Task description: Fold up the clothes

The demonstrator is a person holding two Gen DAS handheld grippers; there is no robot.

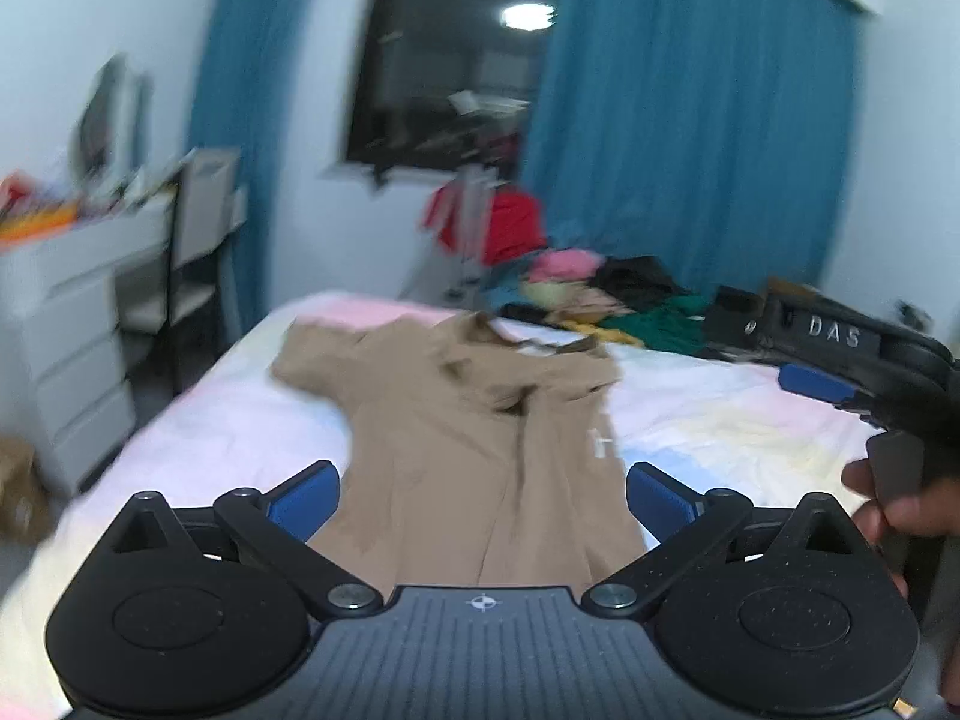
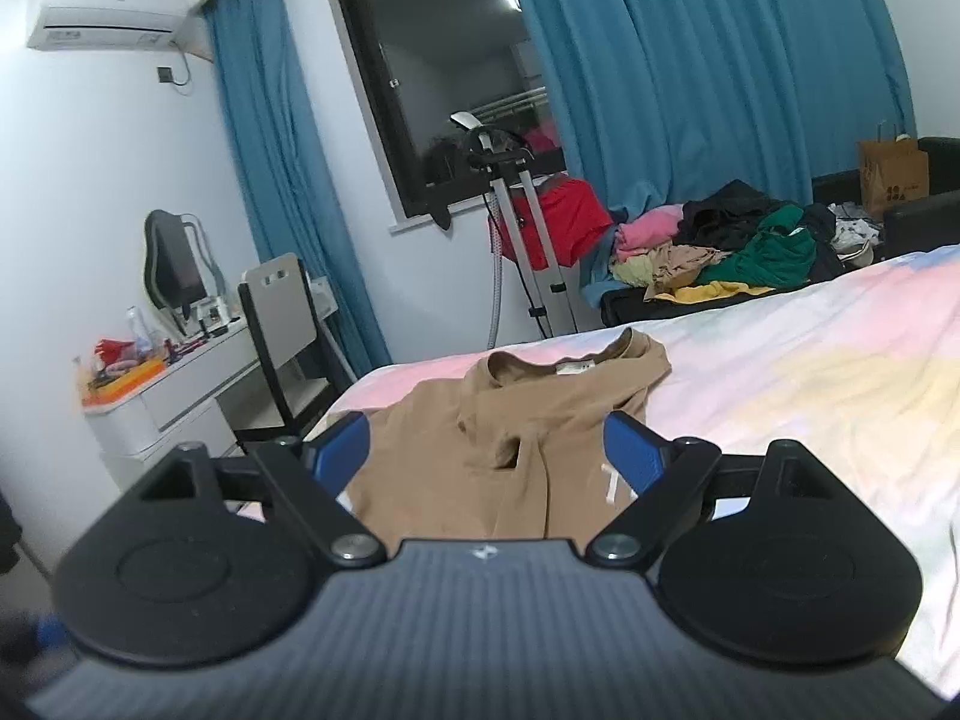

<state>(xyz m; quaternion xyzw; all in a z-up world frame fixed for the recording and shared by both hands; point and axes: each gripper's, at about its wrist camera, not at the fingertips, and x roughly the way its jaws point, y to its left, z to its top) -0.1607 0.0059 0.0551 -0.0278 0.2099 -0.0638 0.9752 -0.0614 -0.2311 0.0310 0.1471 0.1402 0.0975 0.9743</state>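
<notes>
- Two pairs of blue-padded fingers, each spread wide and clamping nothing: left gripper (image 1: 483, 501) and right gripper (image 2: 486, 453), both raised clear of the cloth.
- Beyond and below both gaps, framed between the pads: tan shirt (image 1: 480, 420) (image 2: 528, 414), lying loose on the bed (image 1: 720, 420) (image 2: 810, 390), touched by no pad.
- Shirt soft, matte, thin knit; round ribbed neckline at the far end with a small pale label inside; right side folded over the middle, leaving a dark pocket of shadow at the fold; one short sleeve spread out toward the left edge of the mattress; small white mark near the right hem.
- Bed sheet smooth, lightly creased, in pastel pink, yellow and pale-blue patches.
- At the right edge of the left wrist view: black body of the right gripper, lettered in relief, held by a hand (image 1: 888, 510).
- Farther off: heap of mixed clothes (image 2: 720, 252) in pink, green, yellow and black past the bed's far end; teal curtains (image 2: 690, 60) in heavy vertical pleats; dark window (image 2: 438, 72); white desk (image 2: 180, 390) cluttered on top.
</notes>
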